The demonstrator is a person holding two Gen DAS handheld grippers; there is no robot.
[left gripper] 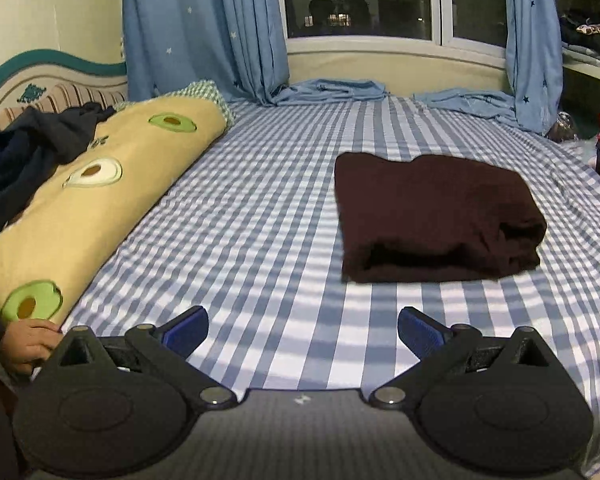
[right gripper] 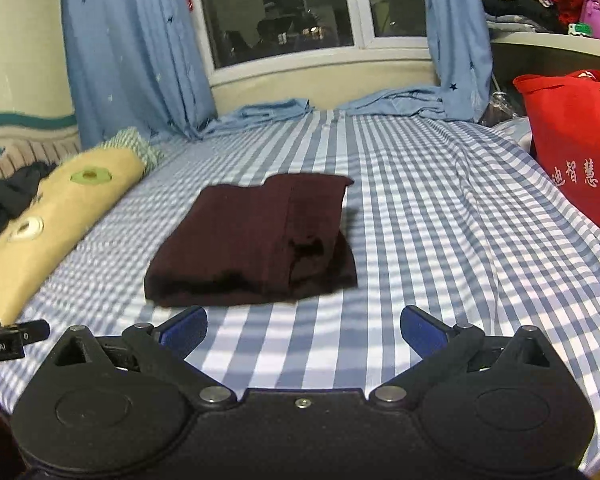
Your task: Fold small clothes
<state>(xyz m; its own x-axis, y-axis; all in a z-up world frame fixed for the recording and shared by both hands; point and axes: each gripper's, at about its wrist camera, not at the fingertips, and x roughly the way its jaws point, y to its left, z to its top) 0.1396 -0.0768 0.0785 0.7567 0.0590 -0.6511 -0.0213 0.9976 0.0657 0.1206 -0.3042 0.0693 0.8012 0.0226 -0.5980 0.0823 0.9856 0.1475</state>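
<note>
A dark maroon garment (left gripper: 436, 216) lies folded into a thick rectangle on the blue-and-white checked bed sheet (left gripper: 260, 240). In the right wrist view the same folded garment (right gripper: 260, 240) sits just ahead and a little left of centre. My left gripper (left gripper: 303, 330) is open, its blue pads wide apart over bare sheet, with the garment ahead to the right. My right gripper (right gripper: 304, 330) is open too, empty, a short way back from the garment's near edge. A dark navy garment (left gripper: 28, 160) lies crumpled on a rolled quilt at the left.
A beige rolled quilt (left gripper: 88, 200) with avocado patches runs along the bed's left side. Blue curtains (left gripper: 204, 28) hang at the window behind, their ends lying on the bed. A red bag (right gripper: 576, 140) stands at the bed's right edge. A hand (left gripper: 28, 344) shows at lower left.
</note>
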